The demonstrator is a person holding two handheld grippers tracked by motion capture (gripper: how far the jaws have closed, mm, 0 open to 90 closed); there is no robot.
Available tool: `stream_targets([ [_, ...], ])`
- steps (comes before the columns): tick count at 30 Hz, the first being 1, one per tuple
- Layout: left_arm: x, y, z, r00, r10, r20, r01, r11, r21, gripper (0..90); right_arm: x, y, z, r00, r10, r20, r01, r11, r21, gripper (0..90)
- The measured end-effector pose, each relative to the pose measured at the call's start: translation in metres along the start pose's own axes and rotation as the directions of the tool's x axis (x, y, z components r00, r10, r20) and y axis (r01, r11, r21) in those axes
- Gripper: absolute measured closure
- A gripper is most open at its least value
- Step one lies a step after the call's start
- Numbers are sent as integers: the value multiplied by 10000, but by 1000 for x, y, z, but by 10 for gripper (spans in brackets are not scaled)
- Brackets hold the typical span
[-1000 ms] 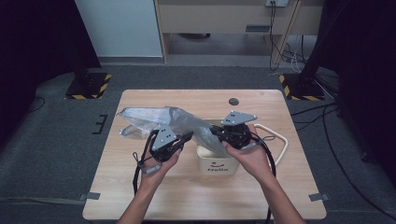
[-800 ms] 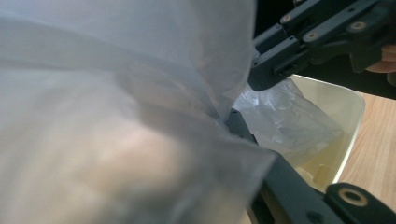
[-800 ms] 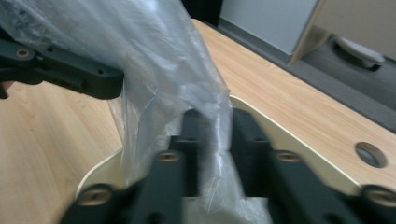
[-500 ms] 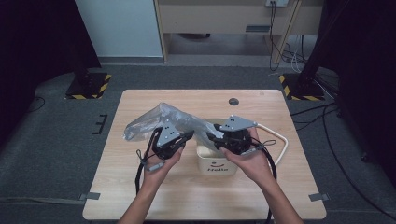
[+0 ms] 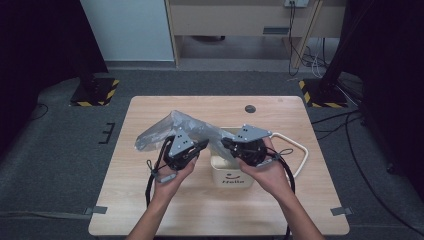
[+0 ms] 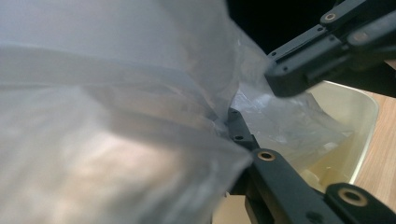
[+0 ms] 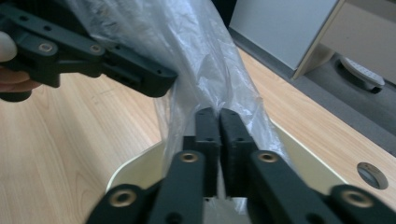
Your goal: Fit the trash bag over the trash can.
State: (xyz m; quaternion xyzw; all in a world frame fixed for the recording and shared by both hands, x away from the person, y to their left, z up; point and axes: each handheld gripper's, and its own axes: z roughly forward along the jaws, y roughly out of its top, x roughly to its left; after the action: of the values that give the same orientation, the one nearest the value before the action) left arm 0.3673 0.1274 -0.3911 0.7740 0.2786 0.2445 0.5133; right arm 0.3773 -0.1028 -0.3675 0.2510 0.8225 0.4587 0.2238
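Note:
A clear plastic bag (image 5: 165, 131) stretches from the table's left half to a cream bin (image 5: 232, 176) marked "Hello". My left gripper (image 5: 204, 145) is shut on the bag's film just left of the bin; in the left gripper view the bag (image 6: 116, 93) covers most of its jaws. My right gripper (image 5: 225, 144) faces it over the bin's rim. Its jaws have just closed, and they meet on the bag (image 7: 205, 60) at the right gripper (image 7: 219, 116) tips. The two grippers are a few centimetres apart.
The bin has a looped cream handle (image 5: 296, 146) sticking out to the right. A small black disc (image 5: 250, 108) is set in the wooden table (image 5: 150, 200) behind the bin. Cables trail from both grippers toward the table's near edge.
The bag's left part has lifted and bunched closer to the grippers. Both hands stayed by the bin, and the right gripper edged slightly toward the left one.

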Motion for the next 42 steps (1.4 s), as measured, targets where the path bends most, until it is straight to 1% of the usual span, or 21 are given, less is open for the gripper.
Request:
stream_targets([
  [4, 4, 2, -3, 10000, 43, -74, -42, 10000, 86, 897, -9, -2, -6, 9987, 438, 268, -432, 9988, -235, 900],
  [5, 5, 2, -4, 9999, 42, -95, -41, 9999, 106, 897, -12, -3, -8, 9978, 592, 293, -586, 9980, -235, 900],
  [7, 6, 3, -5, 9999, 80, -146, -78, 9999, 127, 897, -18, -7, -11, 9957, 779, 499, -771, 9969, -179, 900],
  [9, 7, 4, -6, 9999, 55, -158, -54, 10000, 74, 897, -23, -9, -14, 9934, 970, 608, -961, 9952, -174, 900],
  [14, 9, 6, -8, 9997, 102, -203, -99, 9999, 118, 897, -33, -17, -17, 9894, 1201, 816, -1198, 9928, -84, 900],
  [20, 12, 12, -13, 9989, 284, -367, -278, 9995, 154, 897, -43, -29, -18, 9837, 1492, 1004, -1504, 9886, 50, 900],
  [24, 12, 12, -14, 9993, 301, -203, -296, 9992, 269, 897, -49, -36, -18, 9808, 1625, 1074, -1651, 9862, 151, 900],
  [26, 10, 12, -12, 9989, 461, -123, -456, 9983, 364, 897, -50, -37, -18, 9810, 1650, 1015, -1668, 9860, 86, 900],
  [27, 9, 13, -11, 9991, 418, -62, -416, 9986, 317, 897, -49, -37, -18, 9817, 1628, 988, -1640, 9864, 43, 900],
  [30, 6, 13, -8, 9994, 343, -56, -341, 9987, 373, 897, -46, -35, -20, 9832, 1578, 914, -1575, 9875, -100, 900],
  [31, 5, 13, -6, 9996, 292, -42, -290, 9988, 383, 897, -45, -35, -20, 9838, 1568, 872, -1564, 9876, -120, 889],
  [32, 5, 13, -5, 9989, 462, -41, -459, 9979, 459, 897, -45, -35, -20, 9843, 1524, 894, -1517, 9883, -148, 848],
  [33, 4, 14, -4, 9985, 544, -56, -541, 9972, 513, 896, -45, -34, -21, 9832, 1581, 916, -1571, 9874, -187, 815],
  [34, 3, 14, -3, 9989, 470, -63, -466, 9978, 474, 897, -44, -34, -21, 9836, 1568, 892, -1553, 9876, -239, 786],
  [36, 4, 14, -2, 9987, 500, -83, -495, 9975, 509, 897, -41, -32, -22, 9850, 1465, 912, -1439, 9890, -346, 713],
  [38, 4, 13, -1, 9991, 408, -123, -401, 9979, 514, 897, -37, -31, -24, 9872, 1314, 904, -1271, 9905, -528, 667],
  [39, 4, 13, -1, 9992, 379, -133, -371, 9979, 521, 897, -35, -30, -25, 9875, 1253, 953, -1196, 9908, -631, 642],
  [40, 4, 13, 0, 9996, 257, -132, -250, 9983, 533, 897, -33, -28, -26, 9876, 1239, 962, -1174, 9906, -703, 616],
  [41, 5, 13, 0, 9991, 382, -178, -371, 9977, 560, 897, -31, -27, -26, 9871, 1173, 1089, -1091, 9909, -784, 558],
  [42, 5, 13, 0, 9989, 433, -150, -424, 9975, 573, 897, -29, -25, -27, 9850, 1197, 1244, -1093, 9901, -876, 527],
])
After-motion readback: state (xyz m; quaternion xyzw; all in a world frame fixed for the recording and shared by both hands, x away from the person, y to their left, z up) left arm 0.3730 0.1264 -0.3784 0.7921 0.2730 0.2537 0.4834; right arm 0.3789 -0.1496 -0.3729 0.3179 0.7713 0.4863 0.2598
